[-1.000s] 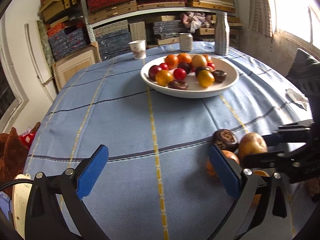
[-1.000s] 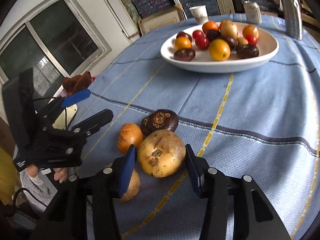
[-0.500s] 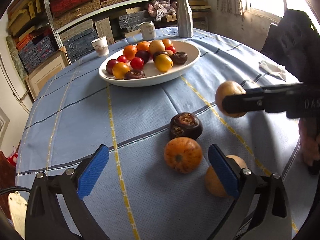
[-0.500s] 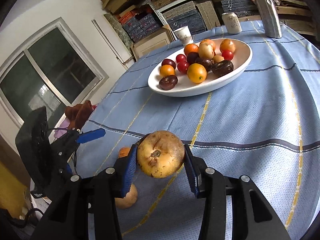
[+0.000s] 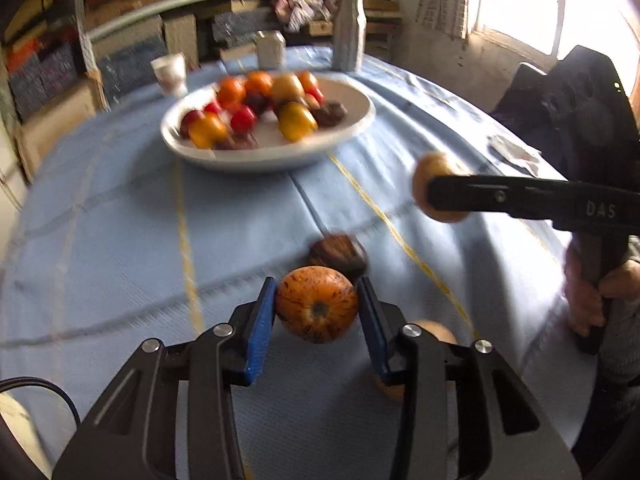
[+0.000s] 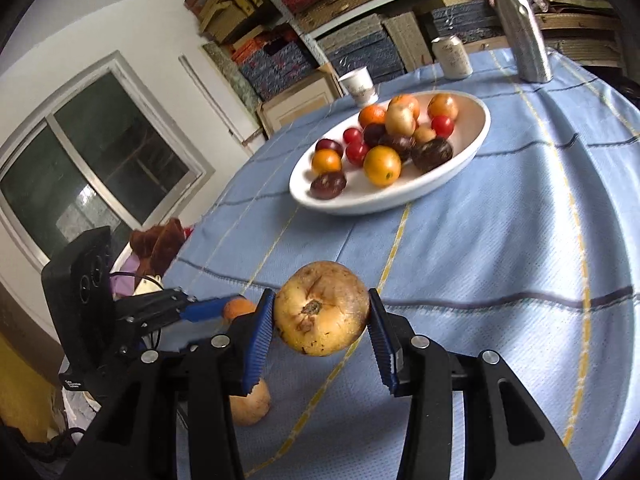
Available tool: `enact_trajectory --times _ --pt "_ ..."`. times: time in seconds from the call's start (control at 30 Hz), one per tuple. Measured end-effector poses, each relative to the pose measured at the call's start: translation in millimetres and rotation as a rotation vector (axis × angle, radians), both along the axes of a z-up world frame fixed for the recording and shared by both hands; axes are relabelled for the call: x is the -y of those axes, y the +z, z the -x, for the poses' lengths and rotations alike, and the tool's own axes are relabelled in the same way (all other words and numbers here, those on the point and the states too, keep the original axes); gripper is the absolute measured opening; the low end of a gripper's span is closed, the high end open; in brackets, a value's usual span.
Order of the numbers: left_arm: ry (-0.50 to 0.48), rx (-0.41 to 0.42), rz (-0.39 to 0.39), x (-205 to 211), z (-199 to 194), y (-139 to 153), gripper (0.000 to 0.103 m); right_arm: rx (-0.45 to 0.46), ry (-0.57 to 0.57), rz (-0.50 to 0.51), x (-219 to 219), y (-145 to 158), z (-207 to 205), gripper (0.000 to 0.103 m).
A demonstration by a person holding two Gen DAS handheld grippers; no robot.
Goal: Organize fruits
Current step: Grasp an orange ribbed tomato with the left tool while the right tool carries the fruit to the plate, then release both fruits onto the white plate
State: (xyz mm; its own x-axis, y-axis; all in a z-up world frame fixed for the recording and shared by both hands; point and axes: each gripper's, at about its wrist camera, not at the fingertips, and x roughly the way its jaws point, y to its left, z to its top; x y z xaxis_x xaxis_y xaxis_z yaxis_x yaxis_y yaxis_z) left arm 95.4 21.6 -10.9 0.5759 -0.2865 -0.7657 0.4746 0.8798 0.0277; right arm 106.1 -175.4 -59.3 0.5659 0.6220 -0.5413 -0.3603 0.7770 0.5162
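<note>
my left hand-held gripper (image 5: 318, 312) is closing on the orange fruit (image 5: 317, 309); right hand-held gripper (image 6: 321, 320) now carries the yellow fruit (image 6: 321, 307), lifted toward the bowl (image 6: 460, 168).

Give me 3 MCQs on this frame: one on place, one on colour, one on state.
1. Where does the dark brown fruit lie?
A. in the white bowl
B. on the blue cloth just beyond the left gripper
C. on the shelf

2. What colour is the fruit between the jaws of the left gripper?
A. orange with dark speckles
B. green
C. plain red

3. In what state is the yellow-brown fruit?
A. lying on the cloth
B. resting in the bowl
C. held clear of the table by the right gripper

Answers: 1 B, it sits on the blue cloth behind the orange fruit. 2 A, its speckled orange skin shows as the jaws are closing on it. 3 C, both pads press it above the cloth.
</note>
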Motion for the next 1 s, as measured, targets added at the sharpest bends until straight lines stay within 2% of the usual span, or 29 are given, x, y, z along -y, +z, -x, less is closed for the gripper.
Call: enact_trajectory --times 0.07,0.13,0.27,0.37,0.5,0.57,0.7,0.83,1.0 --pt "0.036 0.054 -0.033 2.6 -17.4 19.1 0.040 0.007 -0.009 0.015 2.9 10.0 -7.5 0.046" --pt "0.066 0.103 -0.044 7.0 -38.6 36.5 0.040 0.047 -0.031 0.072 2.8 29.4 -20.1 0.046" --pt "0.138 0.116 0.004 13.3 -90.1 47.4 0.040 0.091 -0.076 0.161 -4.3 52.0 -57.0 0.046" --pt "0.189 0.073 0.057 14.4 -123.1 36.4 0.040 0.068 -0.095 0.178 -11.9 43.2 -87.7 0.046" --pt "0.204 0.027 0.072 17.6 -146.8 17.8 0.040 0.035 -0.104 0.183 -21.2 18.8 -111.3 0.048" --pt "0.203 0.013 0.089 15.2 -151.7 12.0 0.040 0.020 -0.104 0.193 -23.2 11.6 -115.6 0.048" --pt "0.202 -0.002 0.118 10.3 -152.7 7.7 0.041 0.036 -0.119 0.157 -14.8 15.6 -112.0 0.058" --pt "0.225 0.047 0.125 4.9 -145.0 16.4 0.069 0.067 -0.124 0.153 -13.2 24.0 -105.4 0.059" --pt "0.237 0.084 0.157 -7.9 -122.8 32.1 0.073 0.118 -0.144 0.130 -5.2 35.1 -78.6 0.066"
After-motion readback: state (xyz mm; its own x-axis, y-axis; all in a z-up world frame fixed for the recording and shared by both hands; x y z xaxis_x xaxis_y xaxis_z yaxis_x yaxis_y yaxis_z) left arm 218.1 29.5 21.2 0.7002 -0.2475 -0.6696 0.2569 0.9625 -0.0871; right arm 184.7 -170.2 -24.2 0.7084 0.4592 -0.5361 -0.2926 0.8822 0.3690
